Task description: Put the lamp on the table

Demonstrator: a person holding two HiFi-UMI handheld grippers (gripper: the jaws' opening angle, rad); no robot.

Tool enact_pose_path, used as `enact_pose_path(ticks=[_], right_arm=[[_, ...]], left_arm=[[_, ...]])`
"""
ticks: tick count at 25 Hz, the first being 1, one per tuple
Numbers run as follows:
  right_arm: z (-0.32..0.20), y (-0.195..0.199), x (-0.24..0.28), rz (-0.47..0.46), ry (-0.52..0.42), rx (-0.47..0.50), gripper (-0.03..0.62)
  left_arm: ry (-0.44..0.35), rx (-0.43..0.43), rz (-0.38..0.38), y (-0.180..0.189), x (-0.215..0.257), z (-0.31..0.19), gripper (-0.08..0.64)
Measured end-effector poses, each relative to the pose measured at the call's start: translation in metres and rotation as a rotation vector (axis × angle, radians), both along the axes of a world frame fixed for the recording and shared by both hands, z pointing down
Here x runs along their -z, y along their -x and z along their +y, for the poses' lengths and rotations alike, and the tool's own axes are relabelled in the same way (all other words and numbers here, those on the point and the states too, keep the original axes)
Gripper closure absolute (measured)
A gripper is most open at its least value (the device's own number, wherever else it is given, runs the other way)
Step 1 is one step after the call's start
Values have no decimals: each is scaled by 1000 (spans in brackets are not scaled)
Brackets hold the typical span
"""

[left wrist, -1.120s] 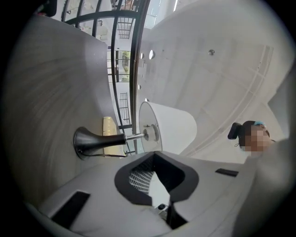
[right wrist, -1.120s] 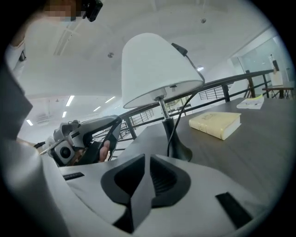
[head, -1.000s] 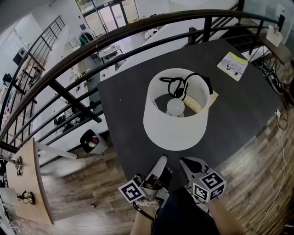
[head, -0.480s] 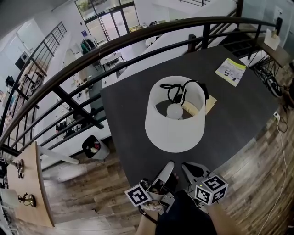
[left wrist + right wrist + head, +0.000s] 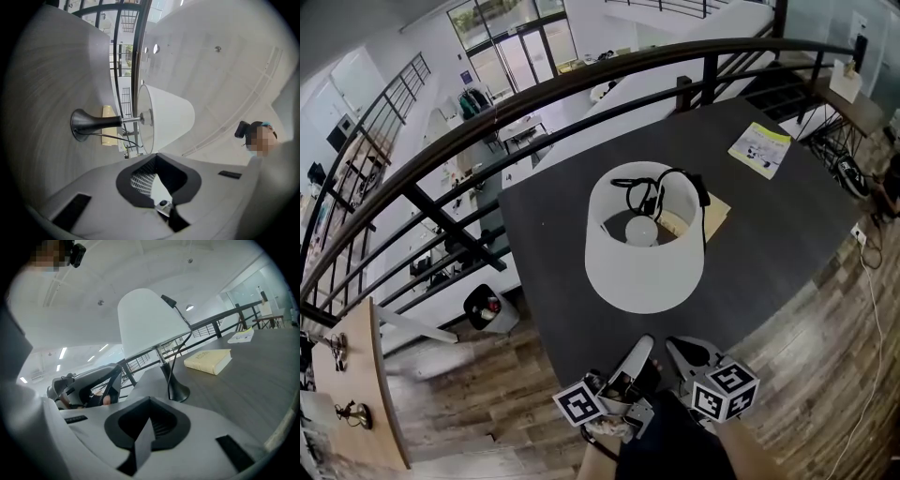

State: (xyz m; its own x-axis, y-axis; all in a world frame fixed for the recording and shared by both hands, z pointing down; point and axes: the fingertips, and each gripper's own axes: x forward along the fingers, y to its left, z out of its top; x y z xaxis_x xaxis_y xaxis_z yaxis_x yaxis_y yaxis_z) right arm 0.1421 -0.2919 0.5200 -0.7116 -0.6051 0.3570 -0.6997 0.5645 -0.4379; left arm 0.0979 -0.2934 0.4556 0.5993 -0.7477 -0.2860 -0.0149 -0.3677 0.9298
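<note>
The lamp [image 5: 644, 267] stands upright on the dark table [image 5: 769, 216] beside a book [image 5: 713, 214], unmoved over the last second. The left tongs [image 5: 643, 344] and right tongs [image 5: 674, 345] are pressed together, empty, near the table's edge. The placement looks finished.

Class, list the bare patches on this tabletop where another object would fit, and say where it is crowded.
Bare: the table's left strip, between the lamp and the left edge; the right stretch bounded by book, leaflet and near edge. Crowded: behind the lamp, where the book lies close.
</note>
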Motion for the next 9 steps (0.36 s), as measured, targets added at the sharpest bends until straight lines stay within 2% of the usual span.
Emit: enact_pose_path(ticks=[9], right_arm=[[2, -3, -2, 10, 5, -8, 600]], left_arm=[[-9, 4, 1, 0, 5, 3, 549]])
